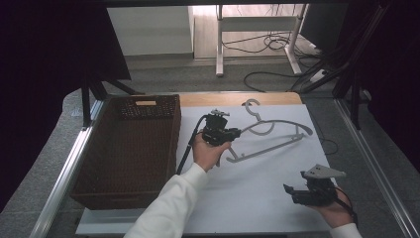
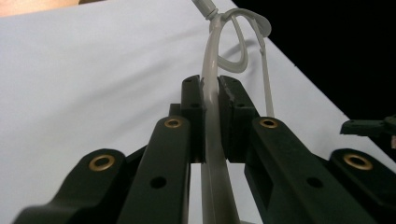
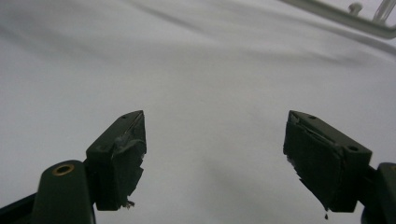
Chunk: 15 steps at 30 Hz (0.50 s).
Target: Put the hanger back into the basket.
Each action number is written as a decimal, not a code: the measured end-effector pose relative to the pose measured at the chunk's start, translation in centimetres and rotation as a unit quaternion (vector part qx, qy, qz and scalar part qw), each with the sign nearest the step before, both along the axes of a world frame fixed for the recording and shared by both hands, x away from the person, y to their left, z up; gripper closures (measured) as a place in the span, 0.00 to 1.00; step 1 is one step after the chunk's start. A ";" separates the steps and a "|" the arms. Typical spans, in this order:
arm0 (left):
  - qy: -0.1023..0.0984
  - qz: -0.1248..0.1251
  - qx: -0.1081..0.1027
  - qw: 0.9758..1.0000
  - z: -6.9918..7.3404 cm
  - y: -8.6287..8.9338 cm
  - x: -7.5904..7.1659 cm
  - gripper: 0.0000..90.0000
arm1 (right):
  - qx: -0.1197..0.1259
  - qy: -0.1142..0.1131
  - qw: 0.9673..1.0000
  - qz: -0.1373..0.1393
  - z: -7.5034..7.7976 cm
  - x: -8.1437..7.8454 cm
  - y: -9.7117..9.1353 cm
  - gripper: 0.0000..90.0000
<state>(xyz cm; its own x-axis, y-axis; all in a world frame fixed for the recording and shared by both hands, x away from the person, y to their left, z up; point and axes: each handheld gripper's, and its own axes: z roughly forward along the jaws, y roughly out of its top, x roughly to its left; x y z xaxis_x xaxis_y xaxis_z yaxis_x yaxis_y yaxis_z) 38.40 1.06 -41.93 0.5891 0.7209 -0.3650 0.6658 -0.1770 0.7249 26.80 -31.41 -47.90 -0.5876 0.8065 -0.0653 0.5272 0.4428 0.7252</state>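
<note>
High view: your left tool (image 1: 233, 133) is clamped on the grey hanger (image 1: 277, 133), which lies on the white counter (image 1: 257, 193) right of the wicker basket (image 1: 130, 148). Your right tool (image 1: 293, 193), jaws spread wide and empty, rests well apart near the counter's right edge.

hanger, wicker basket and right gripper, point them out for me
hanger (image 1: 285, 122), high view, on its upper curved arm
wicker basket (image 1: 147, 103), high view, on its far rim
right gripper (image 3: 215, 156), right gripper view, midway between its open fingertips
</note>
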 end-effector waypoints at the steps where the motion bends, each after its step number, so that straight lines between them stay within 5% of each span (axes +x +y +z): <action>1: 0.000 0.000 0.000 1.000 0.0 0.0 0.0 0.92 | 0.000 0.000 1.000 0.000 0.0 0.0 0.0 0.24; 15: -0.041 0.005 0.016 0.999 3.5 2.8 -1.3 0.91 | 0.000 0.001 1.000 0.001 0.0 0.0 0.0 0.24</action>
